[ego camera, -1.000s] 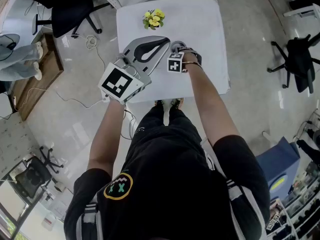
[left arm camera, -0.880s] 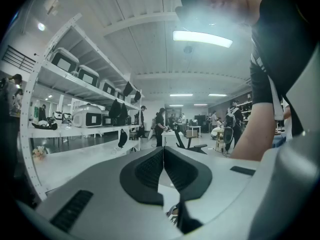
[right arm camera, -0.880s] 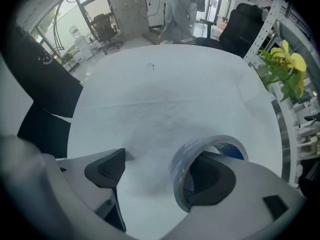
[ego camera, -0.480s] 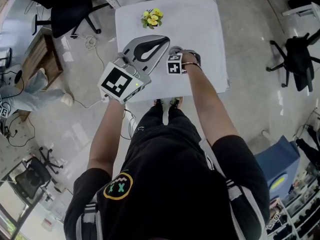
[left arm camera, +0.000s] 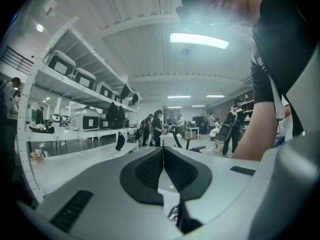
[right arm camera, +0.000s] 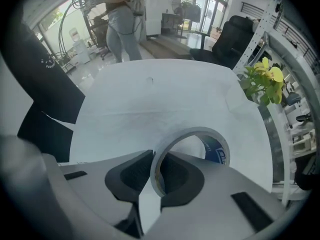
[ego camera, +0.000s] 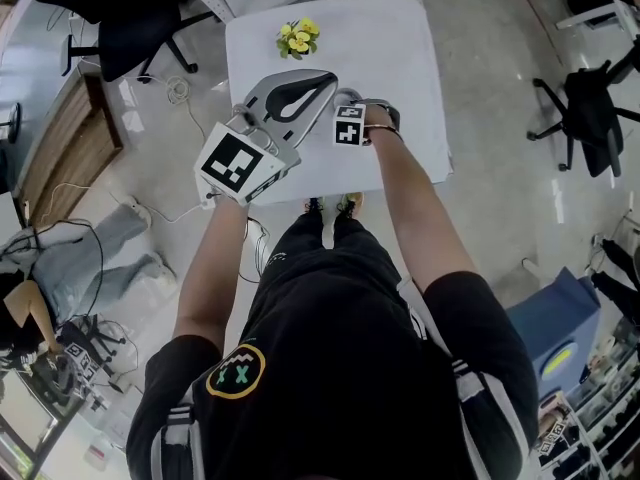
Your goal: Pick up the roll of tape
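Two tools: the right tool (right arm camera: 152, 156) has just been clenching and now grips the wall of the roll of tape (right arm camera: 192, 131) at the white worktop's (right arm camera: 150, 99) near side. The left tool (left arm camera: 163, 151) is clenched on nothing.

View from above of a person reaching both bare forearms forward from short black sleeves. The left arm (ego camera: 213, 258) holds the left hand-held gripper (ego camera: 330, 78) level, pointing away from the body, with its marker cube (ego camera: 238, 163) facing up. Its two jaws curve round to meet at the tips. The right arm (ego camera: 415, 203) angles slightly inward. The right hand-held gripper (right arm camera: 153, 156) points steeply down, just beside the left one. Its jaws have just been closing and now pinch the wall of the roll of tape (right arm camera: 218, 151), one pad inside the ring and one outside.
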Demonstrator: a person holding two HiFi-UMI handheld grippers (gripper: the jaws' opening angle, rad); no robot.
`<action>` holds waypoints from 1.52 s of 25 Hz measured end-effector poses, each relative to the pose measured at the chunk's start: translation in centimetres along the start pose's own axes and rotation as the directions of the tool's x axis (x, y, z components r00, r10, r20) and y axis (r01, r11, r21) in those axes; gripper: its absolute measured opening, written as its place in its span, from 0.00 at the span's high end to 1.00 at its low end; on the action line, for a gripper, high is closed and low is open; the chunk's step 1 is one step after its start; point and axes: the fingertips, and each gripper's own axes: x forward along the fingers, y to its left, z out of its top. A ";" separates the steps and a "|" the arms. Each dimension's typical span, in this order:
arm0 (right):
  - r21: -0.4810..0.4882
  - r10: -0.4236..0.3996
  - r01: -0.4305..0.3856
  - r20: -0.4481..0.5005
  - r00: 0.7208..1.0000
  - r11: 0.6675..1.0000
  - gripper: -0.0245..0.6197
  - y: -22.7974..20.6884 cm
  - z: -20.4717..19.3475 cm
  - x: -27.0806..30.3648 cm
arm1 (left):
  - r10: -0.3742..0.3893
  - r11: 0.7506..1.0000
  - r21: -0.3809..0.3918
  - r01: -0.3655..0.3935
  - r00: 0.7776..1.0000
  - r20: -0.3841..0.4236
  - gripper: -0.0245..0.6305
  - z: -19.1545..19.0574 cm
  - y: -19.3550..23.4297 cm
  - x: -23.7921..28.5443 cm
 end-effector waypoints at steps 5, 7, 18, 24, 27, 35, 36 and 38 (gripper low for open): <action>0.078 -0.059 0.053 0.072 0.996 0.996 0.86 -0.8 0.7 -2.5 | -0.017 1.000 0.001 0.017 1.000 0.010 0.93 0.5 -0.7 0.0; 0.121 -0.092 0.079 0.111 0.990 0.989 0.86 -1.2 1.0 -4.0 | -0.020 1.000 -0.007 0.020 1.000 0.011 0.93 0.5 -0.9 -0.4; 0.248 -0.284 0.215 0.291 0.913 0.945 0.85 -2.4 3.8 -13.4 | -0.021 1.000 -0.008 0.021 1.000 0.003 0.93 0.4 -0.8 -1.4; 0.371 -0.399 0.247 0.420 0.815 0.895 0.85 -3.0 5.3 -19.5 | -0.028 1.000 0.003 0.028 0.999 0.015 0.93 1.0 -1.1 -1.5; 0.424 -0.459 0.262 0.472 0.753 0.867 0.85 -3.3 5.9 -23.0 | -0.030 1.000 0.003 0.030 0.999 0.016 0.93 1.0 -1.1 -1.7; 0.521 -0.592 0.298 0.601 0.537 0.800 0.85 -3.2 7.5 -33.2 | -0.029 1.000 0.008 0.029 0.999 0.022 0.93 1.6 -0.9 -1.9; 0.527 -0.604 0.307 0.609 0.514 0.793 0.85 -3.0 7.7 -34.3 | -0.030 0.999 0.010 0.030 0.999 0.024 0.93 1.8 -0.9 -2.0; 0.535 -0.624 0.325 0.625 0.469 0.780 0.85 -2.6 8.0 -36.5 | -0.031 0.999 0.015 0.031 0.999 0.026 0.93 2.0 -0.8 -2.1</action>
